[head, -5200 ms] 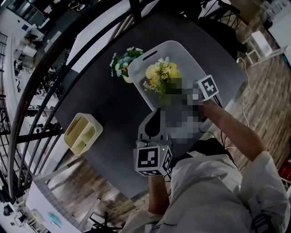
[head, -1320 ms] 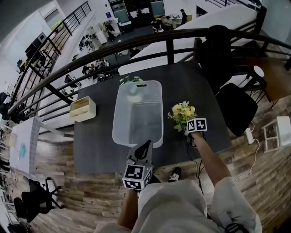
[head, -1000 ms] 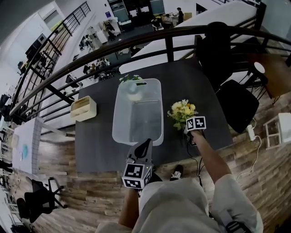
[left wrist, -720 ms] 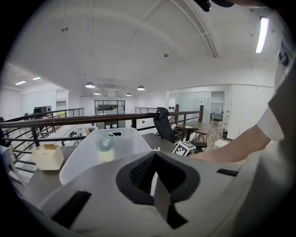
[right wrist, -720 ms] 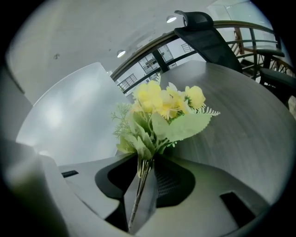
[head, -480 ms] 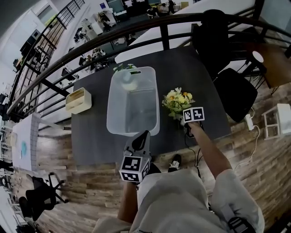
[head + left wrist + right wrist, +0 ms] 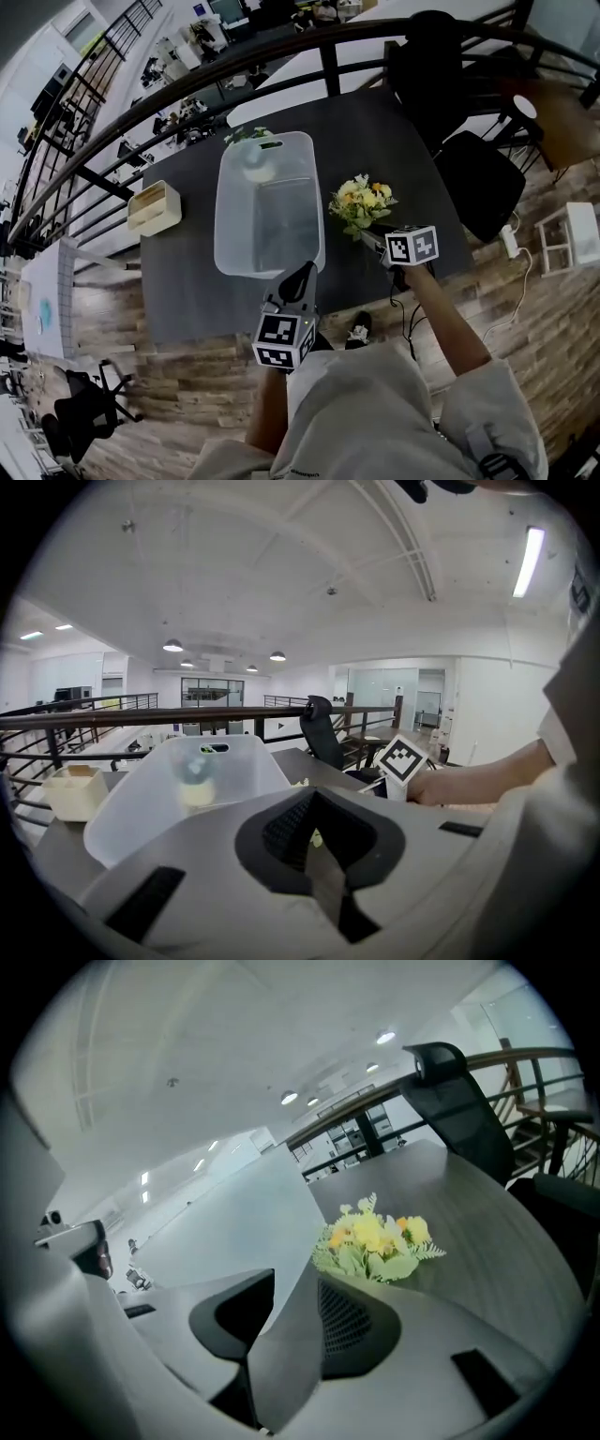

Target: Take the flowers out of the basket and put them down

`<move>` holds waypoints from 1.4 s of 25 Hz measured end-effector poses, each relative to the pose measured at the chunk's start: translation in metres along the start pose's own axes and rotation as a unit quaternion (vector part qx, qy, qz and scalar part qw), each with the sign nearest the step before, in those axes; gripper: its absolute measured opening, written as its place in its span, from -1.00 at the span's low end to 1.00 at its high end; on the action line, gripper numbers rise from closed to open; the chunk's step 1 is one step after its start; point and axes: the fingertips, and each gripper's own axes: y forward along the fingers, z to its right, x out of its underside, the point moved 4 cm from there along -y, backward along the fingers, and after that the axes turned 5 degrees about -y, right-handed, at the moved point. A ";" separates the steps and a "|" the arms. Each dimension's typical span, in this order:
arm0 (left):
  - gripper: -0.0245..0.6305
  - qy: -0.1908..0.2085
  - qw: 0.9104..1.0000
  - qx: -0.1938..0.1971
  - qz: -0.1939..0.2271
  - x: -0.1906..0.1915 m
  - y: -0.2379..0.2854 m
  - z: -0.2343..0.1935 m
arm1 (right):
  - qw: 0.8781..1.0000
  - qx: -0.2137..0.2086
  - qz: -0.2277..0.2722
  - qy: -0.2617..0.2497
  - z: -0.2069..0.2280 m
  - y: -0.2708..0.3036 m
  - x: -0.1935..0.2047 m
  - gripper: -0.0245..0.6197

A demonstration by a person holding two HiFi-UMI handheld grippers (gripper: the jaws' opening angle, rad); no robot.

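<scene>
The right gripper (image 7: pixel 295 1283) has let go: its jaws have just been opening and now stand apart with nothing between them, and the yellow flowers (image 7: pixel 360 201) sit on the dark table (image 7: pixel 187 281) just past its tips. Five seconds back this gripper was reaching into the translucent basket (image 7: pixel 267 270) with the bouquet inside. A second ago the bouquet was already out on the table with the gripper at its base. Now the marker cube has drawn back toward the person, leaving the flowers apart from the jaws. The bouquet rests to the right of the basket, near its side wall without touching it, blooms upward; its base is hidden behind the gripper in the right gripper view. The left gripper (image 7: pixel 304 272) hangs at the basket's near end much as before, and its jaws seem drawn together with nothing held, though the narrow slit in its own view makes that hard to confirm. A second bunch of flowers (image 7: pixel 246 135) stands beyond the basket's far end, and a cream organiser (image 7: pixel 155 206) sits well to the left.
</scene>
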 end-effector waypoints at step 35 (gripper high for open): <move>-0.87 0.008 0.997 0.063 -0.050 0.033 0.065 0.054 | 0.981 0.139 0.050 -0.124 -0.057 -0.087 0.026 -0.88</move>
